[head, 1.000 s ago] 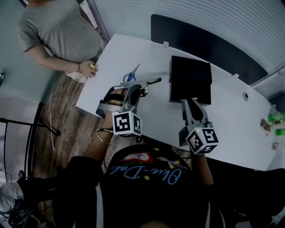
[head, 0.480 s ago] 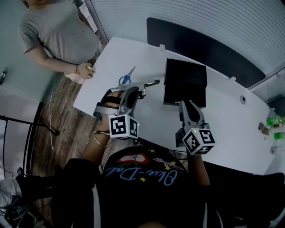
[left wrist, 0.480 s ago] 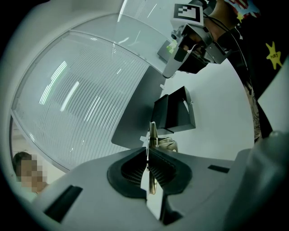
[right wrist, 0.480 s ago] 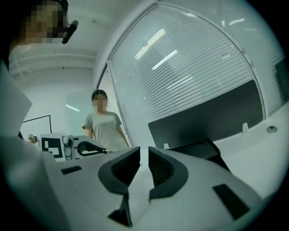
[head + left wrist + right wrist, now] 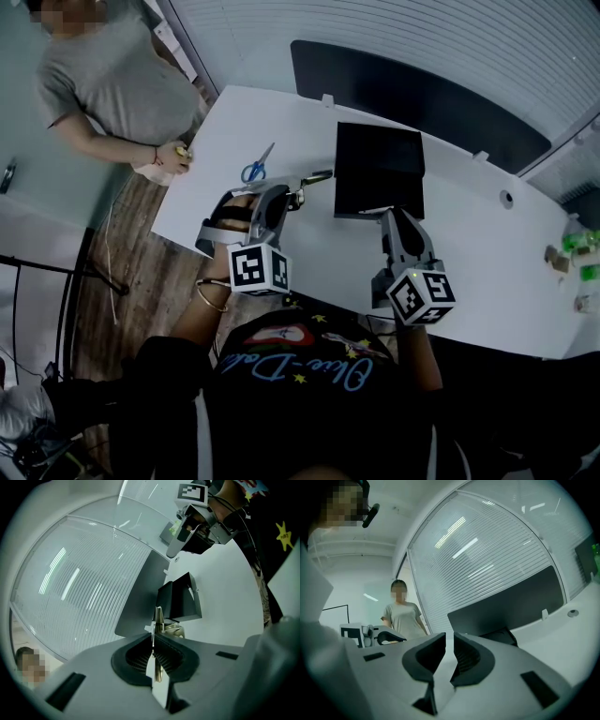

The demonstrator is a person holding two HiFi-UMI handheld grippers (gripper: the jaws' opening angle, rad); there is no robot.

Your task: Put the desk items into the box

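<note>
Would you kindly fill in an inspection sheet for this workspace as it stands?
Surface: white table.
Job's things: black box, open; blue-handled scissors on the table left of it; small metal item in the left gripper.
Clutter: green objects at the table's right edge.
Grippers: left gripper shut on the small metal item; right gripper jaws slightly apart, empty.
Cables: thin light cable on the wooden floor.
Surroundings: person in grey shirt by the table's left corner; dark panel behind.
</note>
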